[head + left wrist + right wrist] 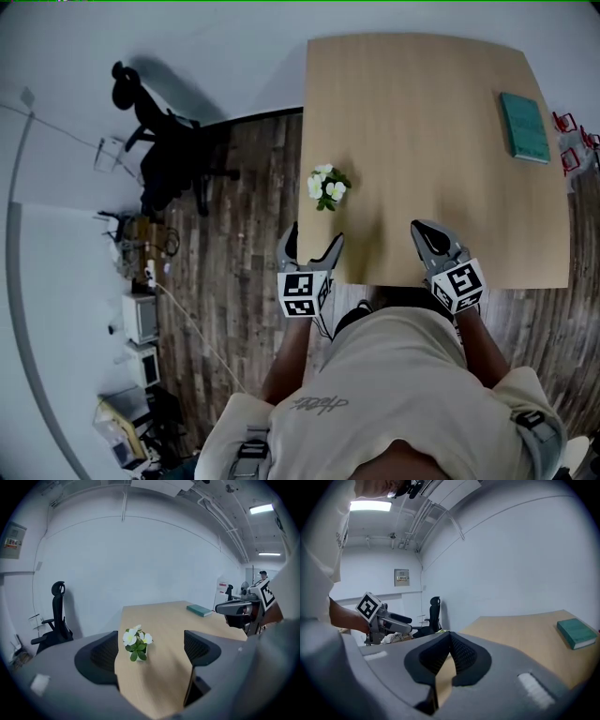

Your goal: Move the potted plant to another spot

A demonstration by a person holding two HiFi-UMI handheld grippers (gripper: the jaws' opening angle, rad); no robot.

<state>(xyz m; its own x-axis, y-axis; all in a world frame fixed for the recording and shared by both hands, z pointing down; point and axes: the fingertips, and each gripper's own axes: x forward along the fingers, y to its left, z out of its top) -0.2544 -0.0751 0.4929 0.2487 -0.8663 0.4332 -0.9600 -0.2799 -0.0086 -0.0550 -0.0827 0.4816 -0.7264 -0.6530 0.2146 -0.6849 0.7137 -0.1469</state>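
Note:
The potted plant (326,187), small with white flowers and green leaves, stands near the left edge of the light wooden table (422,169). My left gripper (315,239) is open at the table's front left corner, a short way in front of the plant. In the left gripper view the plant (136,644) stands upright beyond the wide-apart jaws of the left gripper (151,638), and nothing is between them. My right gripper (422,230) is over the table's front edge, to the plant's right. Its jaws meet in the right gripper view, so the right gripper (450,635) is shut and empty.
A green book (523,127) lies at the table's far right. A black office chair (159,141) stands on the wood floor to the left, against the white wall. Boxes and equipment (136,323) line the floor at the left. Red items (565,122) sit beyond the table's right edge.

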